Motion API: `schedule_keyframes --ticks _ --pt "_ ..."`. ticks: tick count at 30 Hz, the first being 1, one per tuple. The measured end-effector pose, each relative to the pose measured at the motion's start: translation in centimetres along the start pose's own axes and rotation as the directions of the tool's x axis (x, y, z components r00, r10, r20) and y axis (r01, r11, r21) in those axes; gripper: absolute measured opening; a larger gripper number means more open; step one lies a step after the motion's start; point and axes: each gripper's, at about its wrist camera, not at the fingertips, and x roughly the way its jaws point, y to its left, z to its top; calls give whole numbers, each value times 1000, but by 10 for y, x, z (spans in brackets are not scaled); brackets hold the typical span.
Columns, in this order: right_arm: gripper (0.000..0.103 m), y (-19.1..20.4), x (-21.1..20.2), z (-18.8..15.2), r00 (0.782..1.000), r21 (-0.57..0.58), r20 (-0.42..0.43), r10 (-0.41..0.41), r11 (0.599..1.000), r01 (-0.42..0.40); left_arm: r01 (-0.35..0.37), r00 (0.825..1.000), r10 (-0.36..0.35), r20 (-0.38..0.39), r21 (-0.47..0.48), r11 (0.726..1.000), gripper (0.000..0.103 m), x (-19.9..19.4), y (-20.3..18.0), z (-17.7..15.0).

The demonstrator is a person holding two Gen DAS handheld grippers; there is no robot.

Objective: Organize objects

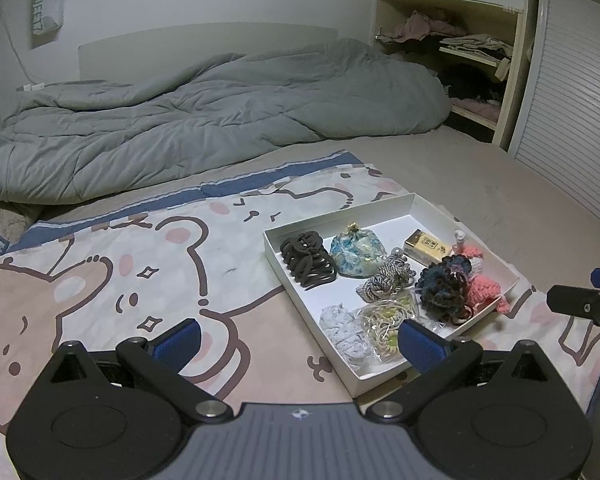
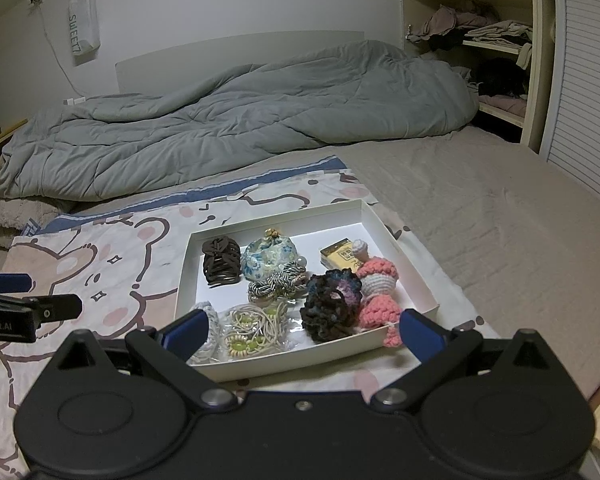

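Both claws hover empty with jaws spread: the right claw (image 2: 302, 330) sits just before the white tray's (image 2: 396, 240) near rim, the left claw (image 1: 298, 338) off its left corner (so the right looks nearer). The tray lies on the bed, and the pink crochet doll (image 2: 378, 288) inside lies lengthwise, head away.

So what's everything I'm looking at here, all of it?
box: one, white, on the bear sheet
hair claw: one, brown, box's far left
pouch: one, blue floral, beside the claw
cord bundle: one, grey-white, box middle
scrunchie: one, dark, box right
doll: one, pink crochet, right edge
small carton: one, gold, far right
bead string: one, cream-green, box front
duvet: one, grey, behind
left tongs: open
right tongs: open
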Motion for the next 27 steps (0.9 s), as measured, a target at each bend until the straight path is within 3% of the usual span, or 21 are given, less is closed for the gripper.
schedule_keyframes --ticks 27 --pt "103 0 -1 0 1000 -10 -1 -8 1000 8 8 1000 -8 -15 0 1000 103 1 -4 -2"
